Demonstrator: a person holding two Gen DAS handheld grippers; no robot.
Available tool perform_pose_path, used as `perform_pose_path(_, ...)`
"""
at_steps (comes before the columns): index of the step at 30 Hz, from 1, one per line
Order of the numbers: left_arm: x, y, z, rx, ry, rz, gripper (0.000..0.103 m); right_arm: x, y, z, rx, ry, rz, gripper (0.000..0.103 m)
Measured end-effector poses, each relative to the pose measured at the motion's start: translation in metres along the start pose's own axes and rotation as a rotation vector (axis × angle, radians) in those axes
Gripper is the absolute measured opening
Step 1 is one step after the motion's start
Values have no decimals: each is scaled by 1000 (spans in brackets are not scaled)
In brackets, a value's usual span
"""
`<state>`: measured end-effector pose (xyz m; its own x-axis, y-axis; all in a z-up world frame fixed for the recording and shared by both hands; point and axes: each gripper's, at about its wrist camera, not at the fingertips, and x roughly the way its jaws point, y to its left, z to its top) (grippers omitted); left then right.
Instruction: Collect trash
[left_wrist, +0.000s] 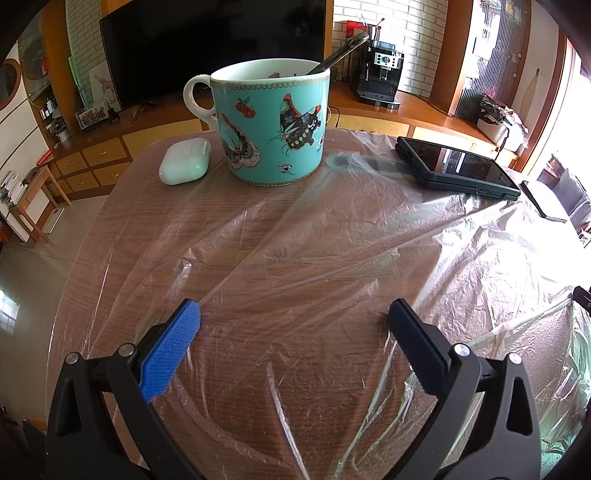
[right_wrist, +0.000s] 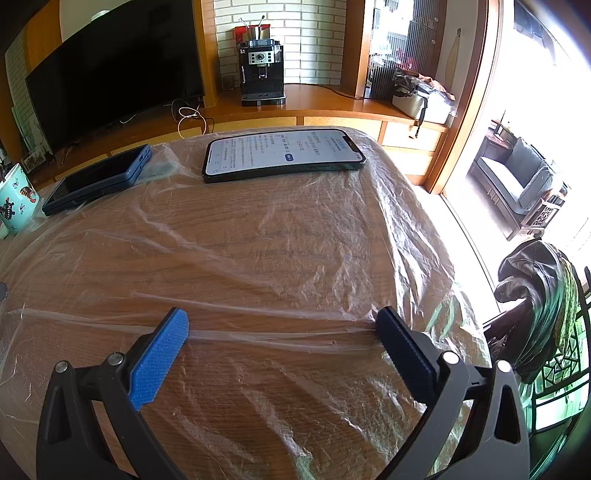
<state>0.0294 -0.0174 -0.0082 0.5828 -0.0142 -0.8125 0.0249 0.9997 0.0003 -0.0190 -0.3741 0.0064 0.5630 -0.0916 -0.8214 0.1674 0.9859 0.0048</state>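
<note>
A thin clear plastic sheet (left_wrist: 332, 236) lies crumpled over the round wooden table (left_wrist: 85, 236); it also shows in the right wrist view (right_wrist: 280, 236). My left gripper (left_wrist: 294, 321) is open, its blue pads low over the sheet, nothing between them. My right gripper (right_wrist: 281, 325) is open just above a folded ridge of the sheet (right_wrist: 277, 336) that runs between its fingertips. No other trash shows.
A turquoise butterfly mug (left_wrist: 271, 125) with a spoon, a white earbud case (left_wrist: 184, 165) and a dark cased phone (left_wrist: 458, 167) stand at the table's far side. A lit phone (right_wrist: 282, 155) lies on the sheet. A chair with clothes (right_wrist: 535, 310) stands at the right.
</note>
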Motion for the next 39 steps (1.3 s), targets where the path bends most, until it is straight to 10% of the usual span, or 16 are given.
perform_pose_path(39,0,0,2,-1,-1,1,102,-2,0,0,0,1,0,99)
